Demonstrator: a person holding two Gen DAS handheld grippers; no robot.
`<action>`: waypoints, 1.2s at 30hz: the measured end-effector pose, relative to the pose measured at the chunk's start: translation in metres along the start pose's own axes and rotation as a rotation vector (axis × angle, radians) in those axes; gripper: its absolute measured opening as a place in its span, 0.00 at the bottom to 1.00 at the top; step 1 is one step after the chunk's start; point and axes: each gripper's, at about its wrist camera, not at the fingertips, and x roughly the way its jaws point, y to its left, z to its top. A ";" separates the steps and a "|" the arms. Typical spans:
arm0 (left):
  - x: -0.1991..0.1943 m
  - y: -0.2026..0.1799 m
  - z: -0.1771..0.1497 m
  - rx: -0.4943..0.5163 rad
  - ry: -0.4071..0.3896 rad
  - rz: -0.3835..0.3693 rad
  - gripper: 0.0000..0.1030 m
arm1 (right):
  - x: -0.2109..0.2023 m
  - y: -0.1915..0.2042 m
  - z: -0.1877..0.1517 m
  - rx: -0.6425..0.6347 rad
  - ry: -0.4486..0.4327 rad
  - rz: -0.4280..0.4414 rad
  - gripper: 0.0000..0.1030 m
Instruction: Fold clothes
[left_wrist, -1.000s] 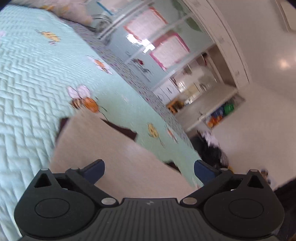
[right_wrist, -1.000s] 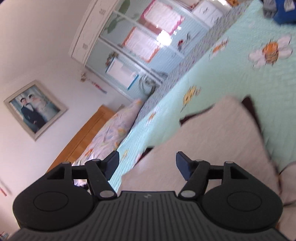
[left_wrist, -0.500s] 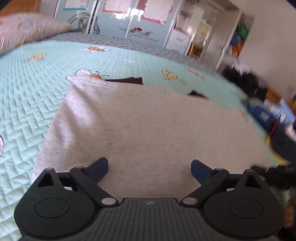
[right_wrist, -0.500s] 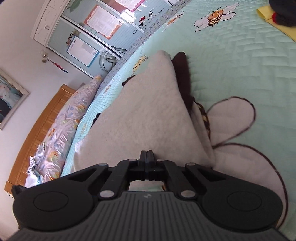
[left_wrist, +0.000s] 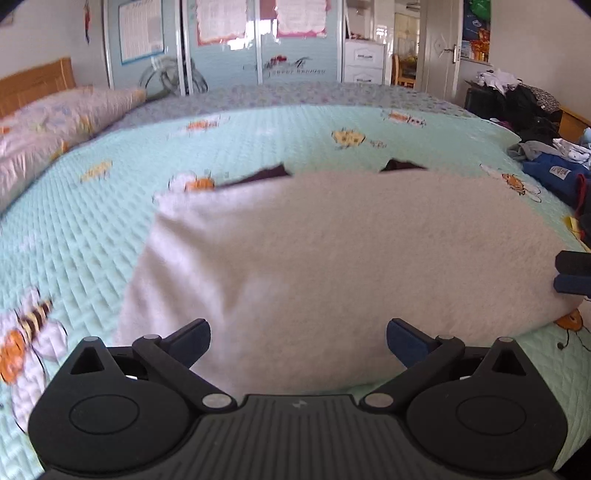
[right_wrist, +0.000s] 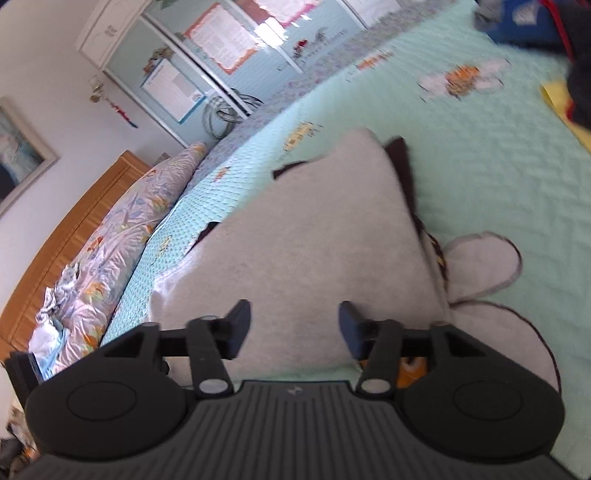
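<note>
The left gripper (left_wrist: 298, 340) has its blue-padded fingers spread wide, holding nothing, above the near edge of the folded cream fleece garment (left_wrist: 332, 266). The right gripper (right_wrist: 294, 328) is likewise spread over the same garment (dark trim peeks out at its far edge), which lies flat on the mint quilted bedspread (left_wrist: 92, 229).

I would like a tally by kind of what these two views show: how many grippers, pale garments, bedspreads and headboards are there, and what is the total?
Grippers: 2 (left gripper, right gripper, both open)
Pale fleece garment: 1
Mint quilted bedspread: 1
Wooden headboard: 1
Total: 5
</note>
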 end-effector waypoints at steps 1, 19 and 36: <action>-0.003 -0.005 0.006 0.023 -0.009 0.008 0.99 | 0.001 0.004 0.004 -0.009 -0.002 0.018 0.57; 0.042 -0.082 0.046 0.227 0.073 0.014 0.99 | 0.049 -0.047 0.029 0.212 -0.010 0.231 0.46; 0.072 -0.086 0.035 0.186 0.145 0.000 1.00 | 0.030 -0.058 0.025 0.079 0.014 0.036 0.00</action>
